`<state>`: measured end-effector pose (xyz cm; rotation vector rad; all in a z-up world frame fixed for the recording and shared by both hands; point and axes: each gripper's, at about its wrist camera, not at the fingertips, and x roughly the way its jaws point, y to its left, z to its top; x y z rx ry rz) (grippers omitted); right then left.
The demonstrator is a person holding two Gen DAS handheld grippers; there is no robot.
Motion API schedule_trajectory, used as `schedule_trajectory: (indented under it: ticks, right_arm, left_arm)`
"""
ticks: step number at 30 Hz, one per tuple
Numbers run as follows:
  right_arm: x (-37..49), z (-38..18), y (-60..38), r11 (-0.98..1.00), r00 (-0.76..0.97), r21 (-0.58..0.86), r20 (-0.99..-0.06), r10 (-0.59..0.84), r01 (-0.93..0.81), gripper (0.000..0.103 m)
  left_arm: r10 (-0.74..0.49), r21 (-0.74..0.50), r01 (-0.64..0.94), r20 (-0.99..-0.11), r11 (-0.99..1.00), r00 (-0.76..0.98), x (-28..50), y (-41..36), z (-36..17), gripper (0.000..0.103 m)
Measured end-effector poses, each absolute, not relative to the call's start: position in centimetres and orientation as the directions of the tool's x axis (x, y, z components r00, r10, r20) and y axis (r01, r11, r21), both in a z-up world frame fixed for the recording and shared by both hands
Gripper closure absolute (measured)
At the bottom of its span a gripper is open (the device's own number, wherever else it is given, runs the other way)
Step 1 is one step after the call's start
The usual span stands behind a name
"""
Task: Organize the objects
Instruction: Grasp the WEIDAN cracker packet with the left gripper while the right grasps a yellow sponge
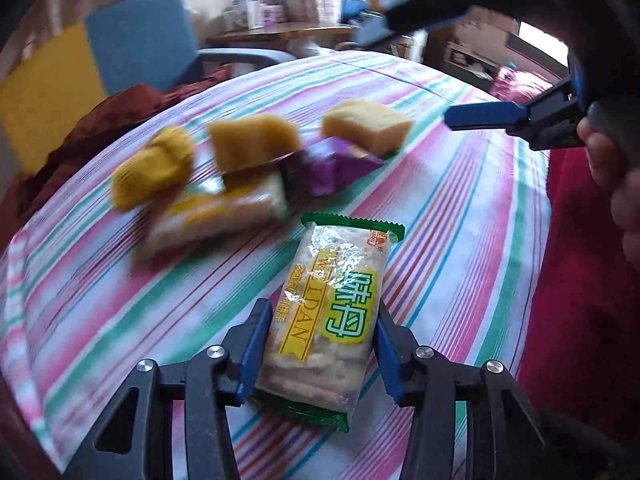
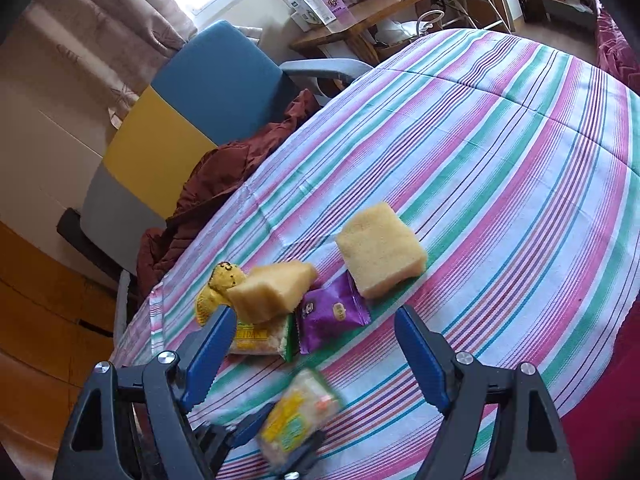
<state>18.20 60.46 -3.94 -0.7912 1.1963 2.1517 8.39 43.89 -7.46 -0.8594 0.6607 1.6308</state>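
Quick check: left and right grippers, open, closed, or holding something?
Left gripper: closed on the green-edged cracker packet.
Right gripper: open, holding nothing.

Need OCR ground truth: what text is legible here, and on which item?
"WEIDAN", partly glared: yellow band of the cracker packet clamped in the left tongs.
"...EIDAN": second cracker packet in the pile.
Chinese characters on both packets, purple sachet print, boxes on the far desk: unreadable.
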Motion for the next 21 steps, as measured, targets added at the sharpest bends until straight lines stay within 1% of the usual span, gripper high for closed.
schedule_trajectory:
  ticks: [3, 6, 17, 21]
  right_arm:
    - [18.0, -4.0, 60.4, -0.460, -0.658, 0.529, -0.731, 0.179, -0.713, 0.020]
    - [17.7, -4.0, 60.2, -0.474, -0.640, 0.502, -0.746, 0.185, -0.723, 0.020]
    - [16.6, -4.0, 59.4, -0.519, -0.575, 0.410, -0.792, 0.206, -0.750, 0.020]
    - [15.8, -4.5, 59.2, -0.536, -0.556, 0.398, -0.814, 0.167, -0.744, 0.020]
  left_arm:
    - [0.581, -0.021, -0.946, -0.793, -0.324, -0.182, 7.0, 39.8, -7.7, 0.053]
    - [0.598, -0.013, -0.937, -0.773, -0.348, -0.211, 6.7, 37.9, -7.9, 0.053]
    - [0.614, -0.008, -0.936, -0.757, -0.351, -0.224, 7.0, 38.2, -8.5, 0.051]
    - [0.620, -0.015, -0.937, -0.754, -0.350, -0.219, 7.0, 38.1, -8.5, 0.051]
